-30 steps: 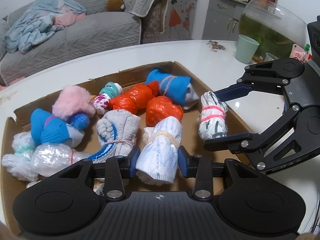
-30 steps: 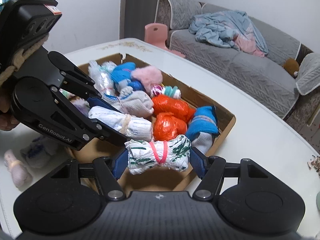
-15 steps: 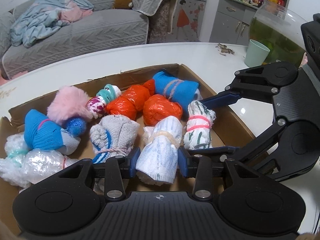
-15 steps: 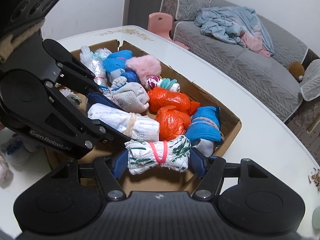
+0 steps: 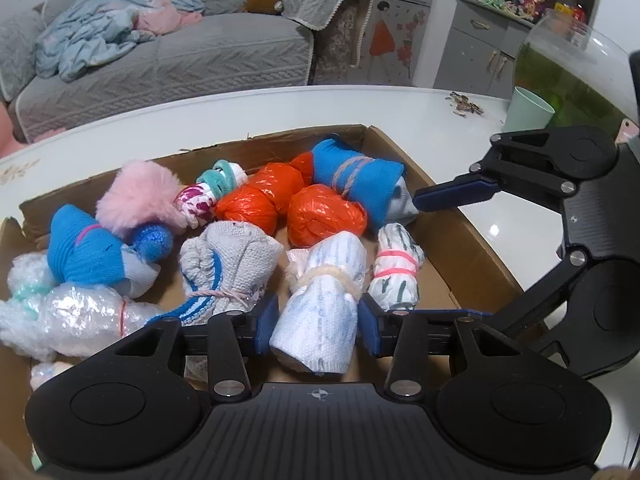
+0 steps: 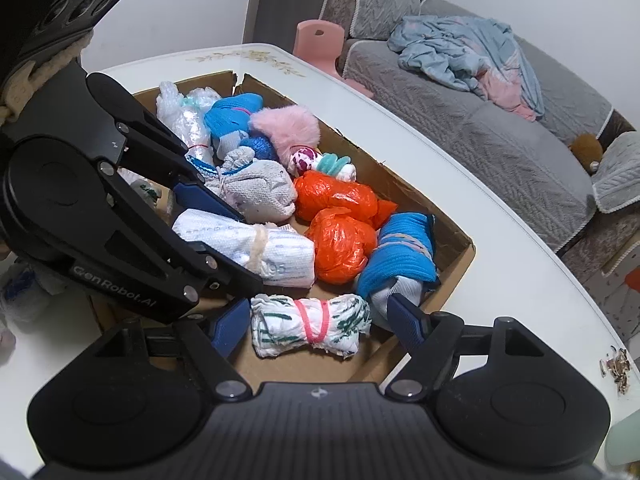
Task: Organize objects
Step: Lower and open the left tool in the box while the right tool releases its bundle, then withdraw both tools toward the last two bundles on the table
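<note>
My left gripper (image 5: 316, 322) clamps the white-and-blue cloth roll (image 5: 322, 304) at lower centre, inside the cardboard box (image 5: 472, 248). My right gripper (image 6: 316, 326) stands spread around the green-striped roll (image 6: 310, 326), which lies on the box floor.

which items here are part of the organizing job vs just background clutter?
In play:
- cardboard box
- white bundle with beige tie, gripped by left tongs
- green-striped bundle with pink band, between open right tongs

Lying about:
- green cup
- fish tank
- sofa
</note>
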`<control>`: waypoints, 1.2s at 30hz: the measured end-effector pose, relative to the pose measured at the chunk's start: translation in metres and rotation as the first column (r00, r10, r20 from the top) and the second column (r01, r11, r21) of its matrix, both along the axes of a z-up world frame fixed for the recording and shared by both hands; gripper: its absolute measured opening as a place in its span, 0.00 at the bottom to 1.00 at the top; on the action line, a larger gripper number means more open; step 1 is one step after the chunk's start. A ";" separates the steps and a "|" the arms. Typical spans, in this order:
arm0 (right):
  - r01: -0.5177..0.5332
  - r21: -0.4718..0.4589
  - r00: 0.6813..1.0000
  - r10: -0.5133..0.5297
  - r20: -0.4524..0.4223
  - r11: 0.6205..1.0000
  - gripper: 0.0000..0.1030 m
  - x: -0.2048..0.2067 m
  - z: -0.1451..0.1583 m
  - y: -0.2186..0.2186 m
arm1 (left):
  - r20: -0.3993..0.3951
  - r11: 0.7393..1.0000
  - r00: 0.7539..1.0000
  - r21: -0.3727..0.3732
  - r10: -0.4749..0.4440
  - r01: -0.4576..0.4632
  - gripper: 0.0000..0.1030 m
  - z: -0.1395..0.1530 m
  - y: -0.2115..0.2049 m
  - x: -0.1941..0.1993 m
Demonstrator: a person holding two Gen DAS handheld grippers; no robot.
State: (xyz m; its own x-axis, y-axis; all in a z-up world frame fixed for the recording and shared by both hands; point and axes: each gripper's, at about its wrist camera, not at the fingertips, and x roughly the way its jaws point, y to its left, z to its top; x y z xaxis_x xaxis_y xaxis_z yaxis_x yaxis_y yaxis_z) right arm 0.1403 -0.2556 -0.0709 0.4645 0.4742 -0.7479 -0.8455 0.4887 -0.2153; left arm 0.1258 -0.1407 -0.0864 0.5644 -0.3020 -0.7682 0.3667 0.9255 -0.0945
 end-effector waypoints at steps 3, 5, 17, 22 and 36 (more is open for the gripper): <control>0.010 0.002 1.000 -0.010 0.002 1.000 0.70 -0.001 0.003 -0.001 | -0.014 0.999 0.999 -0.026 0.041 -0.042 0.50 0.001 0.002 0.000; 0.013 0.004 1.000 -0.013 0.001 1.000 0.71 -0.002 0.004 -0.002 | -0.026 0.995 0.996 -0.051 0.081 -0.083 0.55 0.002 0.004 -0.001; 0.031 0.019 0.999 -0.031 0.014 0.999 0.81 -0.017 0.014 -0.004 | 0.060 0.993 0.991 -0.040 0.117 -0.114 0.76 0.025 -0.004 -0.022; 0.038 0.034 0.999 -0.039 0.018 0.999 0.82 -0.022 0.021 -0.006 | 0.067 0.991 0.990 -0.050 0.127 -0.124 0.77 0.031 -0.002 -0.029; 0.063 0.110 0.997 -0.068 0.035 0.992 0.97 -0.053 0.040 0.000 | 0.164 0.983 0.970 -0.052 0.180 -0.174 0.89 0.060 0.029 -0.076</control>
